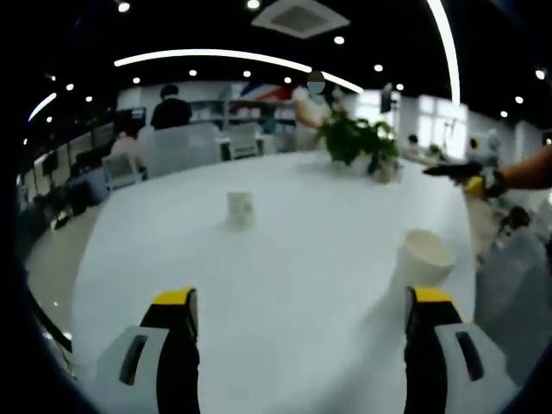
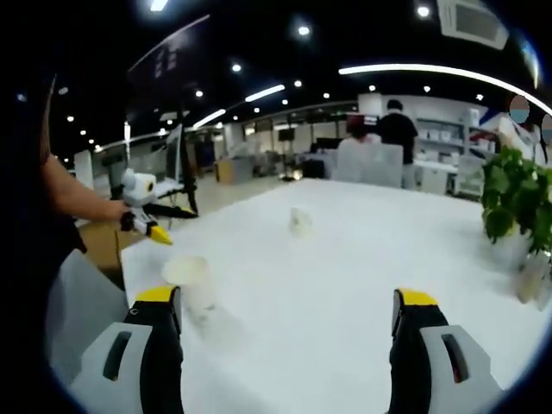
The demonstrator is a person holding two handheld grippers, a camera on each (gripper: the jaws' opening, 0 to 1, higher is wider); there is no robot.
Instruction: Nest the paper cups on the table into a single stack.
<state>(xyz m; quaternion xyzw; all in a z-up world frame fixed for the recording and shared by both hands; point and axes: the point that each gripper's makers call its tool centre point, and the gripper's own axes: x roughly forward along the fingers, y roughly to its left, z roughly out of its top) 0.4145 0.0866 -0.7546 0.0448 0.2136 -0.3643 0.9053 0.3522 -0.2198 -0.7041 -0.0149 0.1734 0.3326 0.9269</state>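
Your left claw (image 1: pixel 302 315) and right claw (image 2: pixel 289 315) both gape wide, empty, above the bench (image 1: pixel 302 241); one paper cup (image 1: pixel 241 210) stands far, another cup (image 1: pixel 427 256) near.

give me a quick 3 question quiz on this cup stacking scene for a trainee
1. True or false: the left gripper is shut on a cup.
2. How many paper cups stand on the white table in the left gripper view?
A) one
B) two
C) four
3. Fill in: at the table's far edge stands a potted ____.

Key:
1. False. Its fingers are wide apart with nothing between them; the right gripper is open too.
2. B: the far cup and the near cup, standing apart, not yet nested.
3. plant
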